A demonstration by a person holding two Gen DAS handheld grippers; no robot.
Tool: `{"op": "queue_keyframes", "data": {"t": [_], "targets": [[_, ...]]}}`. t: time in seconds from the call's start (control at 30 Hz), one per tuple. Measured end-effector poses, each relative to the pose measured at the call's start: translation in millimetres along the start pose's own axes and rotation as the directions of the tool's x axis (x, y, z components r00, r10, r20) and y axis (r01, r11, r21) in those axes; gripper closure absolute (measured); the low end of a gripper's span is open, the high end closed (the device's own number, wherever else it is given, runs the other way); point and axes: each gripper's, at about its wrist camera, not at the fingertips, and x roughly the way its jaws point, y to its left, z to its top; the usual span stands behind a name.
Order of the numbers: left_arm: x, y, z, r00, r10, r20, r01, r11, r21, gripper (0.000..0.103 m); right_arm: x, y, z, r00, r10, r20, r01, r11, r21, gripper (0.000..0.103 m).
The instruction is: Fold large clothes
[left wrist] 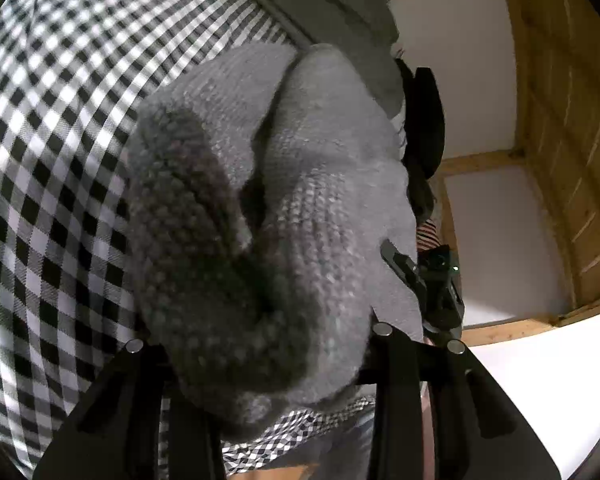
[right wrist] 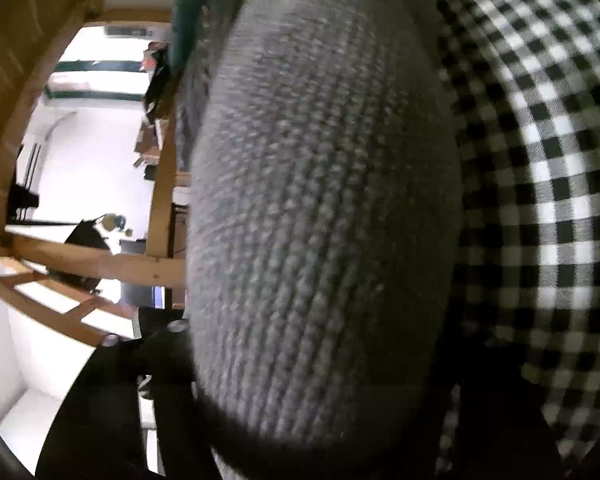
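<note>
The grey knitted garment (left wrist: pixel 268 200) bulges up directly in front of the left gripper (left wrist: pixel 268 344), bunched between its two black fingers (left wrist: pixel 396 392); the gripper is clamped on a thick wad of the knit, jaws part-way apart with the fabric filling the gap. The cloth rises from the jaws in two rounded folds with a dark crease between them, the chunky stitches plain to see, the left fold in shadow. Behind and to the left of that gripper spreads a black-and-white checked cloth (left wrist: pixel 60 140), and a strip of it shows below the wad. To the right of the left gripper the other gripper (left wrist: pixel 432 284) shows, at the garment's right edge.

In the right wrist view the same garment (right wrist: pixel 324 200) fills the middle, a tall ribbed bulge close against the lens. The right gripper (right wrist: pixel 320 432) is mostly hidden beneath it; only its left finger (right wrist: pixel 112 396) shows clearly, so the grip appears to be on the knit, jaws about half apart. Checked cloth (right wrist: pixel 540 160) lies to the right of this gripper, wooden beams (right wrist: pixel 100 260) to the left.
</note>
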Motion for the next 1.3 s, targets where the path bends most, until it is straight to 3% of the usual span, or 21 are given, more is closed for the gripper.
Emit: {"op": "queue_keyframes", "data": {"t": [0.3, 0.47, 0.67, 0.8, 1.0, 1.17, 1.3], "targets": [[27, -83, -29, 1.000, -0.027, 0.007, 0.026, 0.989, 0.147, 0.070, -79, 12, -8, 0.996, 0.043, 0.074, -0.041, 0.999, -0.026, 0.050], [69, -143, -46, 0.998, -0.058, -0.030, 0.064, 0.970, 0.234, 0.070, -165, 18, -11, 0.990, 0.008, 0.143, 0.002, 0.998, -0.067, 0.050], [167, -236, -75, 0.987, -0.093, -0.130, 0.131, 0.934, 0.333, 0.070, -301, -2, -11, 0.960, -0.062, 0.274, 0.085, 0.994, -0.072, 0.050], [234, -295, -102, 0.978, -0.087, -0.189, 0.156, 0.908, 0.390, 0.070, -398, -32, -4, 0.932, -0.100, 0.349, 0.131, 0.989, -0.067, 0.050], [349, -366, -144, 0.969, -0.030, -0.244, 0.146, 0.869, 0.473, 0.070, -509, -94, 22, 0.916, -0.123, 0.381, 0.175, 0.979, -0.103, 0.050], [427, -392, -178, 0.963, 0.020, -0.268, 0.128, 0.843, 0.523, 0.070, -571, -158, 35, 0.907, -0.126, 0.401, 0.175, 0.981, -0.087, 0.050], [469, -398, -212, 0.959, 0.055, -0.279, 0.108, 0.838, 0.535, 0.071, -597, -212, 36, 0.917, -0.145, 0.371, 0.166, 0.986, -0.025, 0.050]]}}
